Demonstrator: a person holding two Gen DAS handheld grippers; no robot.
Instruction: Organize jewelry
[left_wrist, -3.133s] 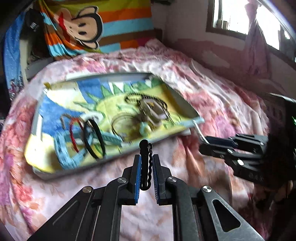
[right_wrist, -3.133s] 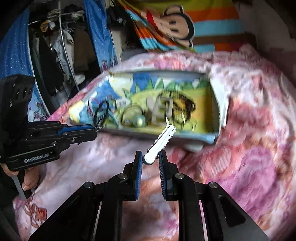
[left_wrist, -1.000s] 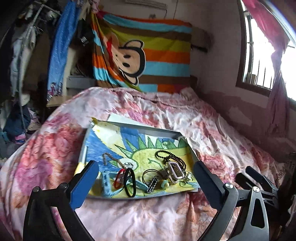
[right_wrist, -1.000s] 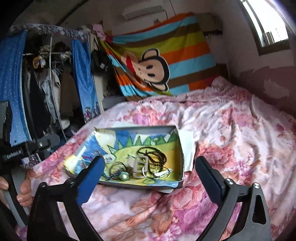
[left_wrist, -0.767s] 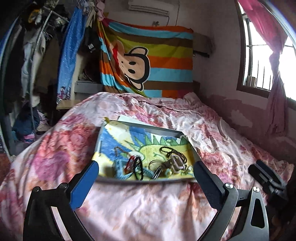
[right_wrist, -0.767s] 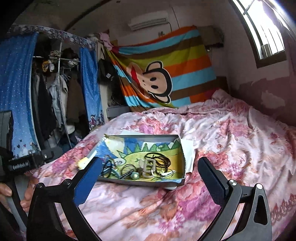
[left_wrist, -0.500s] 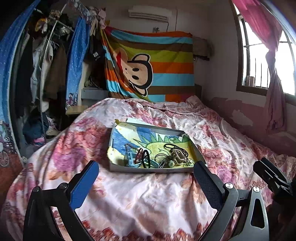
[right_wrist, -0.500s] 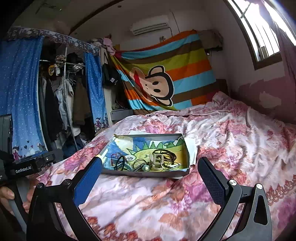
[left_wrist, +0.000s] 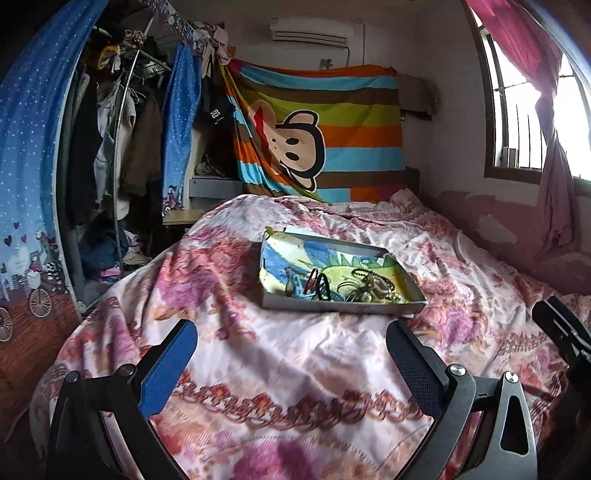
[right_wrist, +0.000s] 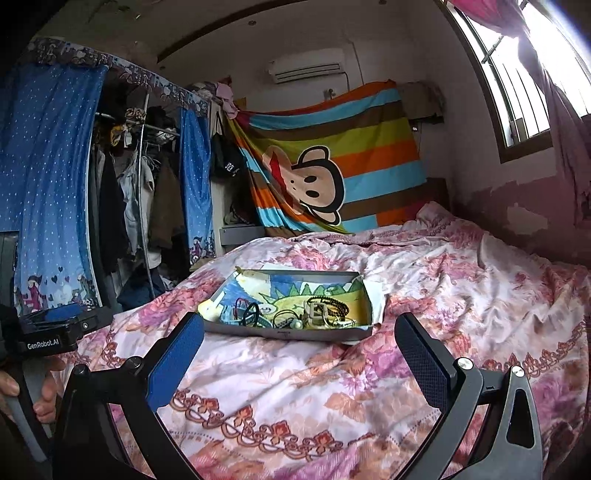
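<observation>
A shallow grey box (left_wrist: 332, 306) (right_wrist: 288, 334) lined with a bright cartoon sheet sits on the flowered bedspread. Inside lie several pieces of jewelry: black and red hoops (left_wrist: 319, 286), a dark bead string (left_wrist: 369, 275) (right_wrist: 328, 301), a white buckle-like piece (right_wrist: 314, 308) and a pale bead (right_wrist: 296, 325). My left gripper (left_wrist: 291, 369) hangs wide open well short of the box, nothing between its fingers. The right gripper (right_wrist: 299, 365) is likewise wide open and empty, back from the box. The right gripper's tip (left_wrist: 557, 325) shows at the left wrist view's right edge.
The bedspread (left_wrist: 295, 369) covers the whole bed. A clothes rack with blue curtains (right_wrist: 48, 184) stands left, a striped monkey cloth (right_wrist: 325, 173) hangs behind, a window (left_wrist: 517, 110) is right. A hand (right_wrist: 40, 398) holds the left gripper's handle (right_wrist: 55, 332).
Both grippers let go of a bracelet and a white piece into the box, opened wide, and have pulled back steadily from the box, which now looks smaller and farther.
</observation>
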